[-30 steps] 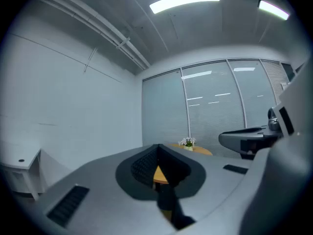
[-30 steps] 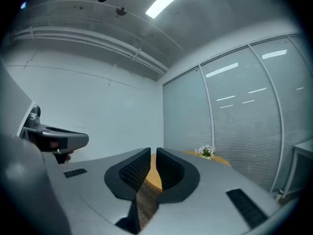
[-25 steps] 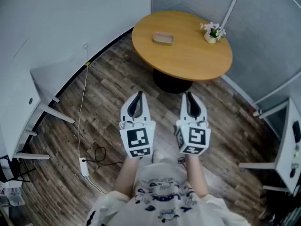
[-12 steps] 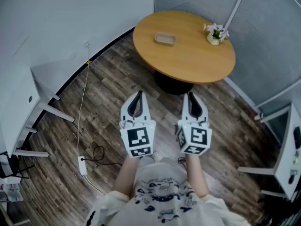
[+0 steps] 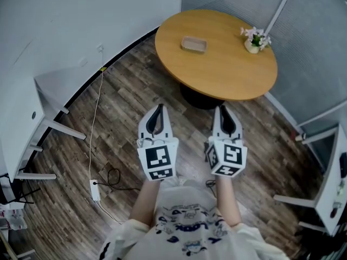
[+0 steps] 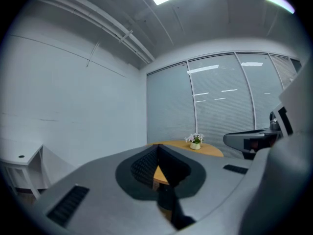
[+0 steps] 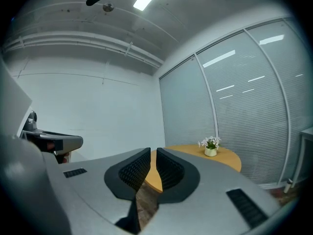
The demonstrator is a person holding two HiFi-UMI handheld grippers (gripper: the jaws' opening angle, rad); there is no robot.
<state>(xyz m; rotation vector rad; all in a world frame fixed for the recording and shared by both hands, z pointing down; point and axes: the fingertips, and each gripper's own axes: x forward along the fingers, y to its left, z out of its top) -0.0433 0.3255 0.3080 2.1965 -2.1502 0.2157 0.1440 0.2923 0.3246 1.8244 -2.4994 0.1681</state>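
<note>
My left gripper (image 5: pixel 158 109) and right gripper (image 5: pixel 222 110) are held side by side above the wood floor, both pointing at a round wooden table (image 5: pixel 227 77). Both are shut and hold nothing. On the table lie a small shallow tray (image 5: pixel 194 44) and a little pot of white flowers (image 5: pixel 255 39). In the left gripper view the left gripper (image 6: pixel 157 148) has its jaws together, with the flower pot (image 6: pixel 195 141) beyond them. In the right gripper view the right gripper (image 7: pixel 154 153) shows only a thin slit between its jaws, with the table (image 7: pixel 227 160) and the flower pot (image 7: pixel 211 146) beyond.
White desks on slanted legs stand at the left (image 5: pixel 51 126) and the far right (image 5: pixel 331 183). A power strip (image 5: pixel 96 191) with a cable lies on the floor at the left. A white wall and a blinded glass partition (image 6: pixel 220 106) close off the room behind the table.
The table and flower pot have shifted slightly right and look a little nearer. Both grippers keep their places side by side, jaws unchanged.
</note>
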